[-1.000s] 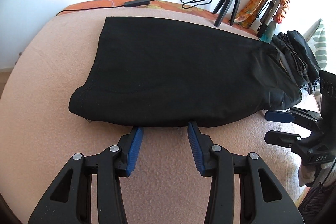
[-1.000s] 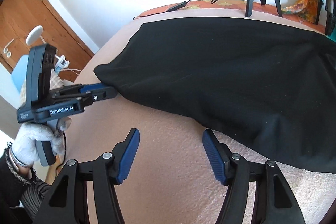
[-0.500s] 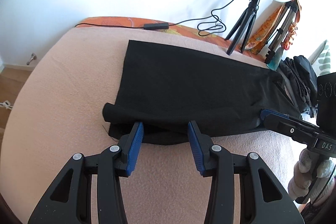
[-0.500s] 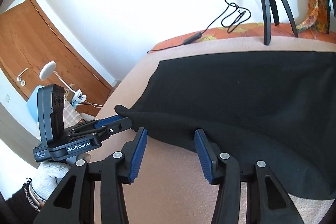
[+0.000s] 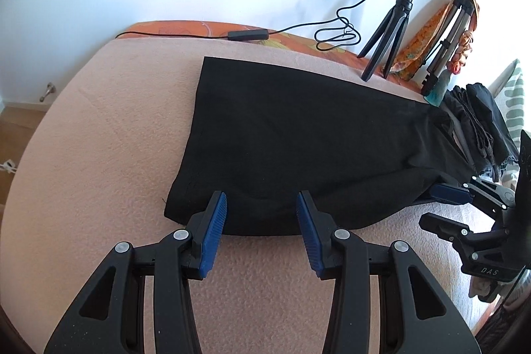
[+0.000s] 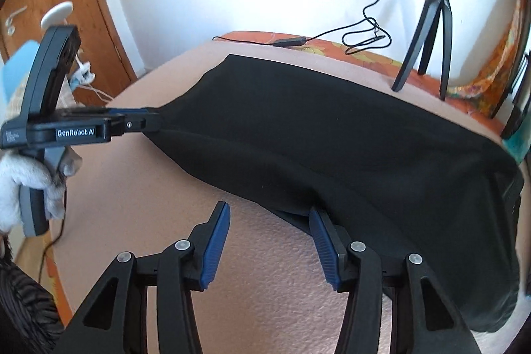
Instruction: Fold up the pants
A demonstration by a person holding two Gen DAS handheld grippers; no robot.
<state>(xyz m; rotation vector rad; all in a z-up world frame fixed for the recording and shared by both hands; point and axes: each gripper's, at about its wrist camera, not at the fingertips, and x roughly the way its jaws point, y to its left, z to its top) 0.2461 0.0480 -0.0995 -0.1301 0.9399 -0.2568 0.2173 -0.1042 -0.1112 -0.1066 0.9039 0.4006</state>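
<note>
A second ago your left claw point(image 5: 261, 195) sat just short of the black cloth pants point(image 5: 298, 138). Now its tips reach over the near edge. Its fingers stand apart, with cloth between them but not squeezed. Your right claw point(image 6: 269, 207) was wider and off the cloth. It has just been closing and is still apart, with one blue finger point(image 6: 323, 241) tucked under the edge and mostly blanket in the gap. The pants lie flat on the bed with the pink fuzzy blanket point(image 5: 99, 155). Their long way runs left to right, with a straight short end on the left.
</note>
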